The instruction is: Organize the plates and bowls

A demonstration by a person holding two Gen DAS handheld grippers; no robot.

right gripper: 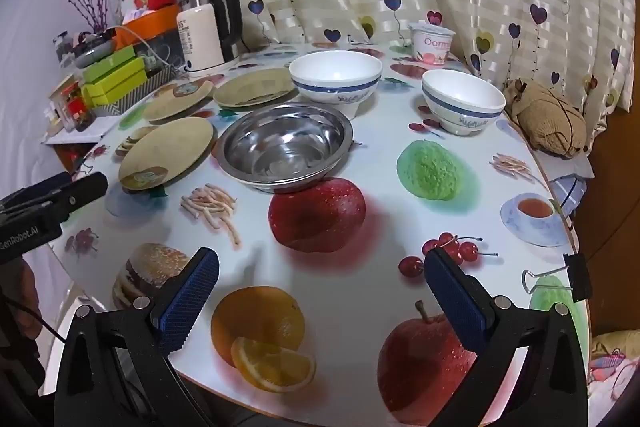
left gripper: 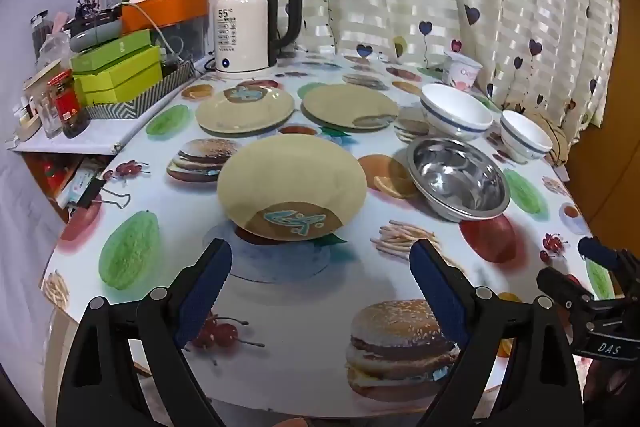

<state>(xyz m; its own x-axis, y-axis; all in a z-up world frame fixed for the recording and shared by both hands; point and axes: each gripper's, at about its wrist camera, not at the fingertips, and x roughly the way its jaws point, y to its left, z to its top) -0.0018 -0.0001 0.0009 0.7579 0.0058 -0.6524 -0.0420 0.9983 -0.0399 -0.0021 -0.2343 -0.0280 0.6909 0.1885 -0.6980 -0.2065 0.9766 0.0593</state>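
On the left of the tabletop (left gripper: 280,307) lie three beige plates: the nearest plate (left gripper: 291,183) sits just ahead of the left gripper (left gripper: 320,287), whose jaws stand wide with nothing between them. Behind it are the far-left plate (left gripper: 244,109) and the second far plate (left gripper: 350,105), side by side and apart from each other.

Right of the plates sits the steel bowl (right gripper: 286,147), then the larger white bowl (right gripper: 335,77) and the smaller white bowl (right gripper: 463,101) near the curtain. The right gripper (right gripper: 320,291) hovers over the printed cloth, jaws likewise spread and empty, well short of any bowl.

Nothing appears stacked yet, so the step in hand is probably a first pick. The nearest plate looks to ride slightly raised at its near edge, though the fisheye makes that uncertain. A clean start would be to take that rim squarely between the pads, lift level, and set it onto a far plate. The bowls would suit the right gripper, gripped by one wall.
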